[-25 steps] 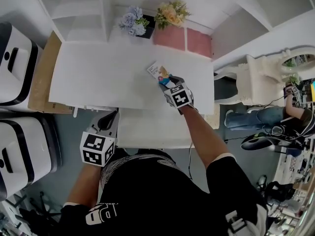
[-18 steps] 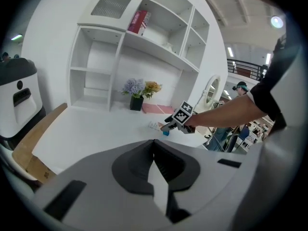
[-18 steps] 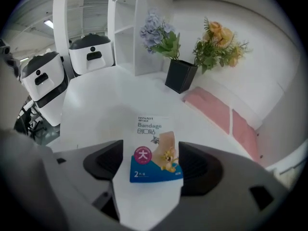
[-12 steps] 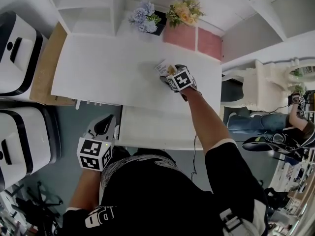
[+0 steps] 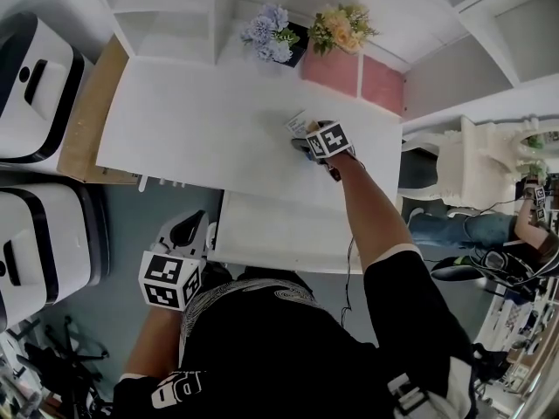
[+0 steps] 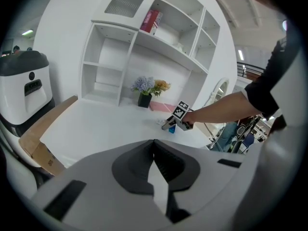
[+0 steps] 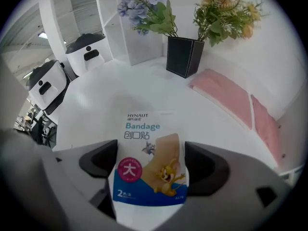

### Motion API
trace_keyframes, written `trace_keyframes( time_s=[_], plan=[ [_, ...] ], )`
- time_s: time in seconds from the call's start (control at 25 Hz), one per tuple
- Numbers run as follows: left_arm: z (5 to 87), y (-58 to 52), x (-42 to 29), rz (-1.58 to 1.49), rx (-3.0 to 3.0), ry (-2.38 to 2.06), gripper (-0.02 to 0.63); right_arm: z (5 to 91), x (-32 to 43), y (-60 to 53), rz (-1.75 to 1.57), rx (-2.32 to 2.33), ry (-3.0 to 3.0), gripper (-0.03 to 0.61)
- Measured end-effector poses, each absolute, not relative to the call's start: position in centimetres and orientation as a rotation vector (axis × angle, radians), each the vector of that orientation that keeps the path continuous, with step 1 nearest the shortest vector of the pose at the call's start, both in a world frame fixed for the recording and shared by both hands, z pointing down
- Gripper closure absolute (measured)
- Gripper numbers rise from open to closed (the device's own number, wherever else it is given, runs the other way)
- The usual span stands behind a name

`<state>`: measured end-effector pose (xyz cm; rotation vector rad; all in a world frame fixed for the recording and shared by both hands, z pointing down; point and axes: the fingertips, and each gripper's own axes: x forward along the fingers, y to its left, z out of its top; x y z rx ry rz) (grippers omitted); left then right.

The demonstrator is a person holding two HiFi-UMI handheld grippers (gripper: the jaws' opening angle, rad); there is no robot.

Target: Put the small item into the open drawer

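White desk [image 5: 192, 138] carries the bandage packet [image 7: 147, 148], lying between the jaws of my right hand-held gripper [image 7: 153, 167], which have just been opening wide without pressing it. Grasp comes next, I judge; my left hand-held gripper [image 6: 155, 150] idles, jaws together.

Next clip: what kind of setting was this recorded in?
Probably a mock home corner inside a lab or workshop: a white desk with shelving, potted flowers, and white machines beside it.

The right arm reaches forward, its right gripper [image 5: 304, 140] tipped steeply down. Its jaws have just been opening and stand wide on either side of a bandage packet [image 7: 149, 167]. The left gripper [image 5: 194, 228] hangs close to the body, jaws together.
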<state>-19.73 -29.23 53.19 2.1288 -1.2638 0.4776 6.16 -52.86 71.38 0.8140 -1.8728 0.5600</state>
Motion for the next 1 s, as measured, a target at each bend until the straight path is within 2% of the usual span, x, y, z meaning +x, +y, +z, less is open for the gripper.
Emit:
trace_keyframes(
  time_s=[1.0],
  plan=[
    [51.2,-29.7,-16.6,0.463,2.228,-1.22,0.6,67.8,7.3,-51.3,0.536,0.844,-1.876,0.158]
  ],
)
